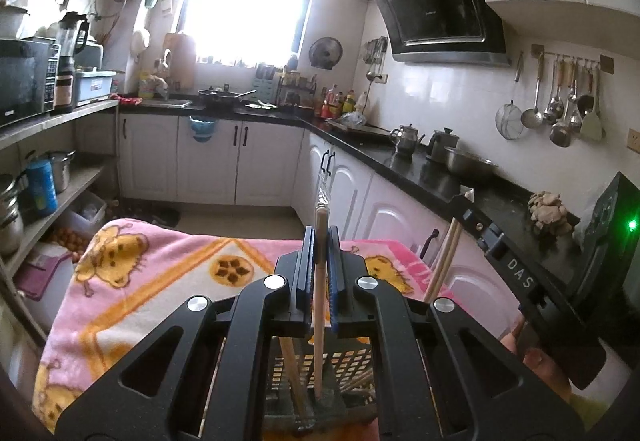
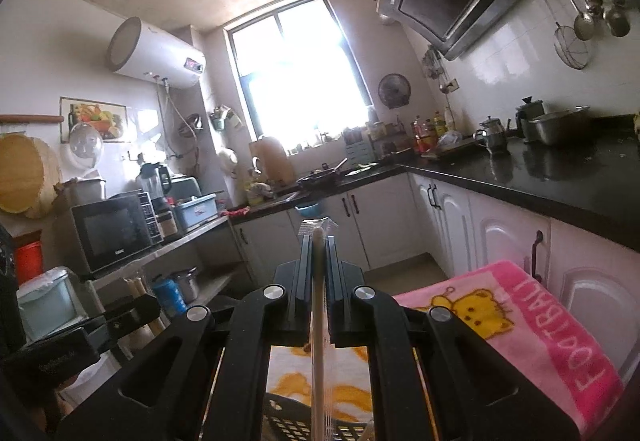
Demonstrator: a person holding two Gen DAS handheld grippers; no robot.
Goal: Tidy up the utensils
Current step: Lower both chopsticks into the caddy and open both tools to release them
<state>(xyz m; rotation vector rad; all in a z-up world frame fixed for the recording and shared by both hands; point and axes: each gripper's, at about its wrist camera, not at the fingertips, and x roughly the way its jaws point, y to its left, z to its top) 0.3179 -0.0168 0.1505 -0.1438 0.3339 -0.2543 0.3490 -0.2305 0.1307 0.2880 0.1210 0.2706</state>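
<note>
Left gripper [image 1: 320, 241] clamps a chopstick [image 1: 319, 305] (tip down in the black basket [image 1: 352, 361]); right gripper [image 2: 319, 245] pinches a wrapped chopstick [image 2: 318, 341] above the pink blanket [image 2: 520, 313].

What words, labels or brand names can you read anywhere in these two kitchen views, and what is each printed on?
"DAS": white letters on the black right gripper body seen from the left wrist view.
"FOOTBALL": white letters on the pink border of the cartoon blanket.
Too blurred to read: the script on the left gripper body, the microwave brand, the range hood logo and stickers, the water heater display.
</note>
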